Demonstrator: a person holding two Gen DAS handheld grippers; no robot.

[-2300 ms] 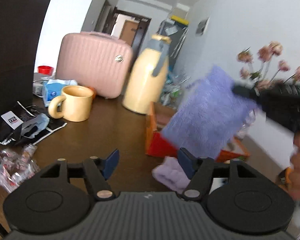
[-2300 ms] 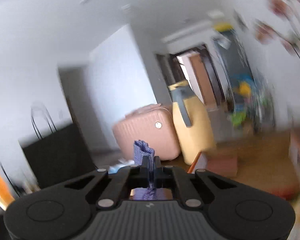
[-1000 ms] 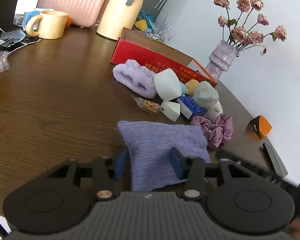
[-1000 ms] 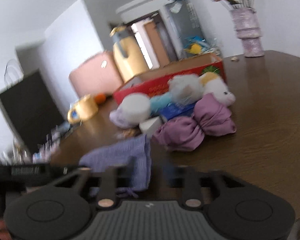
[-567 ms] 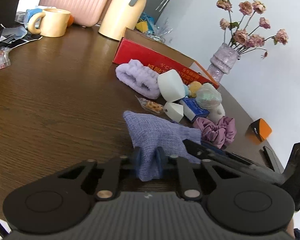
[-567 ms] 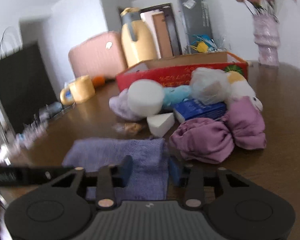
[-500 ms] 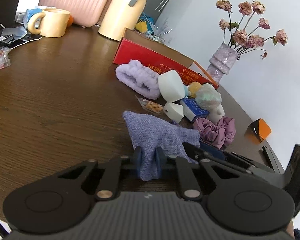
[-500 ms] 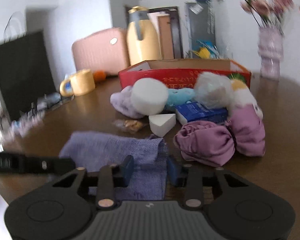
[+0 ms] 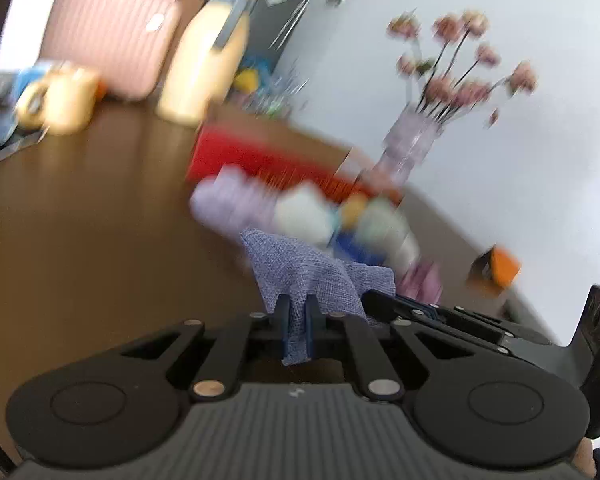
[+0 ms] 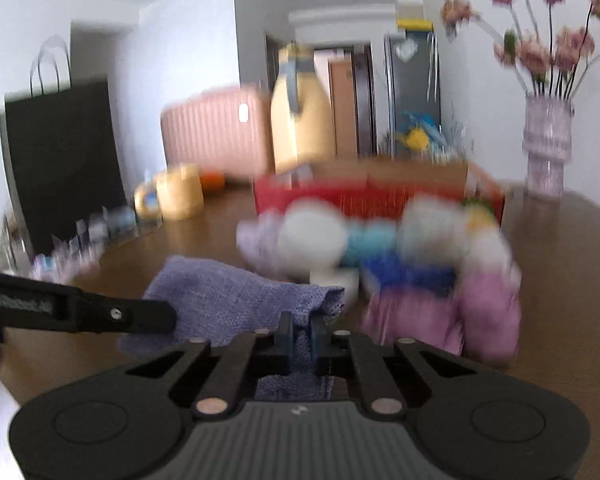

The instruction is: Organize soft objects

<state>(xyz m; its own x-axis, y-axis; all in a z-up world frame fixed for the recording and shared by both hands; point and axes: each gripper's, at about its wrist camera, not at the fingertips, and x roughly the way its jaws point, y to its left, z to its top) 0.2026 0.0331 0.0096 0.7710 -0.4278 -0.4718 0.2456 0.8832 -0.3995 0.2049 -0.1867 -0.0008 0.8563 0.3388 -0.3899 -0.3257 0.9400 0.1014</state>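
Left wrist view | left gripper (image 9: 296, 312) jaws pinch the near edge of the purple cloth (image 9: 300, 272) | right gripper (image 10: 300, 330) jaws pinch its other near corner; cloth spans between them, above the bench (image 9: 80, 220) | beyond: blurred soft pile (image 10: 380, 248), then red box (image 10: 380, 196)

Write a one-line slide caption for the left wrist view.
Left gripper pinches a purple cloth above the wooden table.
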